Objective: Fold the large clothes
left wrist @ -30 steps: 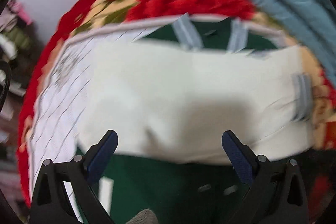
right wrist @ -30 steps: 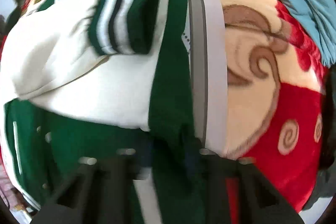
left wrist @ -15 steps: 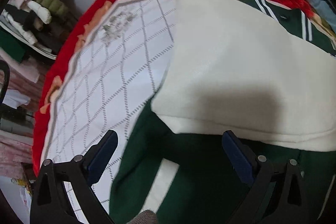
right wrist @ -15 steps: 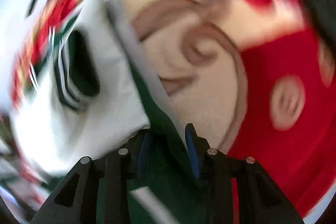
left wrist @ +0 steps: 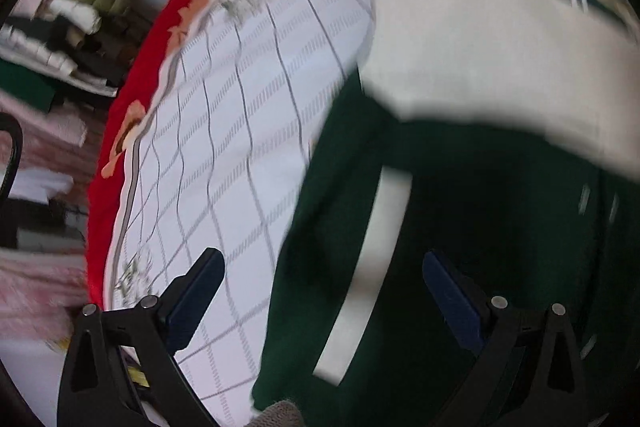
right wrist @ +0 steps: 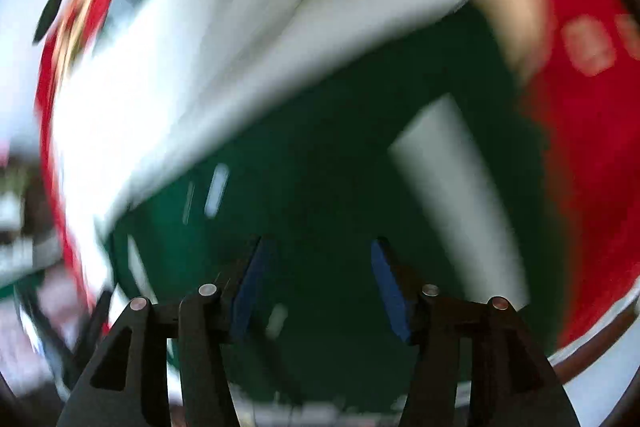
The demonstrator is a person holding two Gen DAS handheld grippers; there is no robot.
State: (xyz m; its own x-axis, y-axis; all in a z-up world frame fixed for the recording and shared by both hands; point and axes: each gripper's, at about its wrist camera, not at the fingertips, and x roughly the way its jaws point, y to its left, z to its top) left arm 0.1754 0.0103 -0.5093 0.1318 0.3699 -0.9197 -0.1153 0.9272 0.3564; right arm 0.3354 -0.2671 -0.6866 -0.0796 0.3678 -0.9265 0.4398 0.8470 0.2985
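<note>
Your left hand-held gripper (left wrist: 320, 291) hangs spread wide above the dark green jacket (left wrist: 460, 227), with nothing pinched; its left pad (left wrist: 192, 299) is over the white quilted sheet (left wrist: 248, 107), its right pad over the green cloth. The jacket lies on that sheet, which covers a red floral blanket (left wrist: 132, 99). Its cream sleeve (left wrist: 480, 27) is folded across the green body, and a white stripe (left wrist: 372, 267) runs between your pads. Your right hand-held gripper (right wrist: 316, 287) has just been opening; its pads stand apart over green fabric, and the heavy blur hides whether they touch it. Stacked clothes (left wrist: 60, 27) sit off to the left.
</note>
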